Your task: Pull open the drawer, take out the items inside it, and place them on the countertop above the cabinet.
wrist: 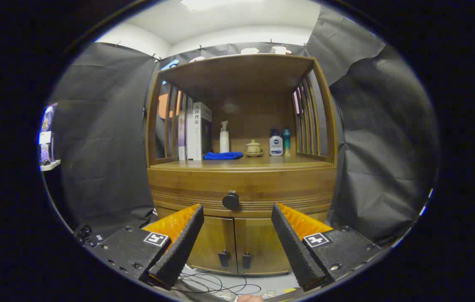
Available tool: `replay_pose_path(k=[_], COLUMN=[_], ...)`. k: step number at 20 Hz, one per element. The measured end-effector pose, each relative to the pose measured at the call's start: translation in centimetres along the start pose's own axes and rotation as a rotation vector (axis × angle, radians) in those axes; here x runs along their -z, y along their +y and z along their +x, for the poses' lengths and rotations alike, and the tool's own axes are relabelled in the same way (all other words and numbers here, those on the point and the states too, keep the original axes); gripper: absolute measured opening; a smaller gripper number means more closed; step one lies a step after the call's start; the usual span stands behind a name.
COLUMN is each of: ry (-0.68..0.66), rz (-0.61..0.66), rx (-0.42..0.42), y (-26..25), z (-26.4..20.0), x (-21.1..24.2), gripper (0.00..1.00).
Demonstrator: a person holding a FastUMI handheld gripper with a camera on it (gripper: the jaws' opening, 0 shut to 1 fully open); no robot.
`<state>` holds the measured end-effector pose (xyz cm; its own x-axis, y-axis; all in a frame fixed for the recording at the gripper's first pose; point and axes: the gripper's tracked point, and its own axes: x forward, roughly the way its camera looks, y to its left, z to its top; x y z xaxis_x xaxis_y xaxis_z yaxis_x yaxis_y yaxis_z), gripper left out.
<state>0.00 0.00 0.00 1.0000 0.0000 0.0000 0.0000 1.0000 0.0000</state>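
Observation:
A wooden cabinet stands straight ahead with its drawer (241, 188) closed flush under the countertop (241, 164). A round dark knob (231, 200) sits at the drawer's middle. My gripper (237, 209) is open, its fingers (185, 239) spread wide. The knob lies just beyond the fingertips, slightly toward the left finger, with a gap between it and the pads. Nothing is between the fingers. The drawer's contents are hidden.
On the countertop stand books (195, 132), a white pump bottle (224, 137), a blue cloth (222, 155), a small lidded pot (253, 148) and two bottles (280, 142). Below the drawer are two cabinet doors (234, 247). Cables (216, 285) lie on the floor.

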Motion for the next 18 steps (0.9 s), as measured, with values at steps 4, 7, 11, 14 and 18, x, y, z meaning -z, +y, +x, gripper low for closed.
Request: replay_pose_path(k=[4, 7, 11, 14, 18], ry=[0.005, 0.01, 0.013, 0.006, 0.015], rz=[-0.002, -0.002, 0.004, -0.002, -0.002], rx=[-0.001, 0.001, 0.002, 0.004, 0.007], y=[-0.05, -0.1, -0.18, -0.31, -0.27], z=[-0.12, -0.08, -0.14, -0.24, -0.14], x=[0.03, 0.14, 0.08, -0.06, 0.25], gripper=[1.0, 1.0, 1.0, 1.0, 1.0])
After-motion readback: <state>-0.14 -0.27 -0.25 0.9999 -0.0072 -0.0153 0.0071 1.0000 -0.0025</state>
